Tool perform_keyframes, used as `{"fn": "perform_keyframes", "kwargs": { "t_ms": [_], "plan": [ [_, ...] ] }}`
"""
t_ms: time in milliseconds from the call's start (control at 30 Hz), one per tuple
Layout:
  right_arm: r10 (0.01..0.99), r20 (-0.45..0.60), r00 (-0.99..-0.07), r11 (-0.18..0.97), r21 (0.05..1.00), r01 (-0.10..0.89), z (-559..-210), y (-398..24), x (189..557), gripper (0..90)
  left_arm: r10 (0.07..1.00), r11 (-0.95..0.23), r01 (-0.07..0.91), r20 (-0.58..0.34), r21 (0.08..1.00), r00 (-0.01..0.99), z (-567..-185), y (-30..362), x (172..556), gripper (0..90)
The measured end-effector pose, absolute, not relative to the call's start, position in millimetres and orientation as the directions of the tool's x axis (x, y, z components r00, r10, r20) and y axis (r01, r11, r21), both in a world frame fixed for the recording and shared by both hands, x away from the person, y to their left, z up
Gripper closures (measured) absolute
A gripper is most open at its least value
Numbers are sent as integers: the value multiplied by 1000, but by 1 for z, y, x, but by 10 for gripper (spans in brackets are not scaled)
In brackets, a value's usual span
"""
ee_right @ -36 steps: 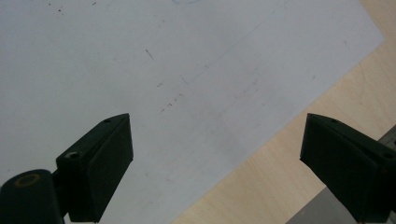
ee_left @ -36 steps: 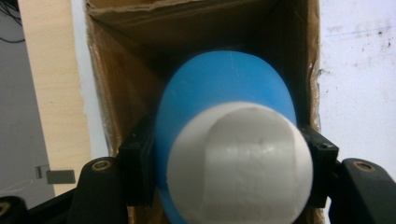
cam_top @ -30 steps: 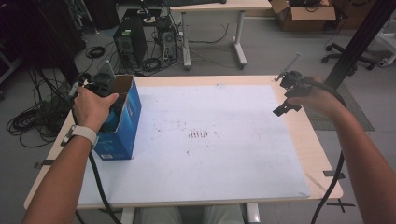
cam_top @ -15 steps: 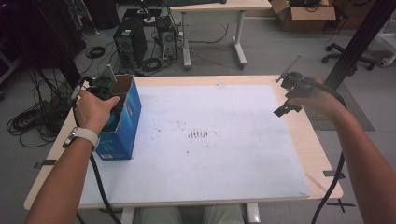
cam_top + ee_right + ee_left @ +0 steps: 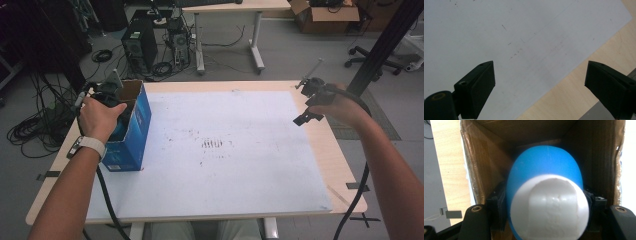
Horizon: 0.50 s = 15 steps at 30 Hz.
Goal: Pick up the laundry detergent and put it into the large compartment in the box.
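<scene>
While just easing apart, left fingers around blue-and-white bottle.

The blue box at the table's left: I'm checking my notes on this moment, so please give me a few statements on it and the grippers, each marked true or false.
1. The left gripper has a blue and white object between its jaws, inside the open box. True.
2. The box lies flat on its side. False: it stands upright with its top open.
3. The right gripper holds a pen. False: its jaws stand wide apart with nothing between them, above the white sheet.
4. The right gripper is over the table's right side, far from the box. True.
5. The box stands in the middle of the sheet. False: it stands at the left edge of the table.
</scene>
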State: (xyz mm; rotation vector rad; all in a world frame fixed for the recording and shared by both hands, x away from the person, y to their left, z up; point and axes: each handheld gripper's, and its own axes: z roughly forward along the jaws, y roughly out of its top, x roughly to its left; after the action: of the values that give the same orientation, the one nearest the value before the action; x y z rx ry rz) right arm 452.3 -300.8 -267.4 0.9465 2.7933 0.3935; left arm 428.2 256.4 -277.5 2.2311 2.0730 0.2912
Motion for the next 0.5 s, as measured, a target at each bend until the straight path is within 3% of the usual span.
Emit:
{"fn": "perform_keyframes", "kwargs": {
  "t_ms": [500],
  "plan": [
    [613, -72, -787, 765, 301, 569, -265, -300, 450, 94, 996, -85, 973, 51, 214, 76, -265, 261, 425, 308]
  ]
}}
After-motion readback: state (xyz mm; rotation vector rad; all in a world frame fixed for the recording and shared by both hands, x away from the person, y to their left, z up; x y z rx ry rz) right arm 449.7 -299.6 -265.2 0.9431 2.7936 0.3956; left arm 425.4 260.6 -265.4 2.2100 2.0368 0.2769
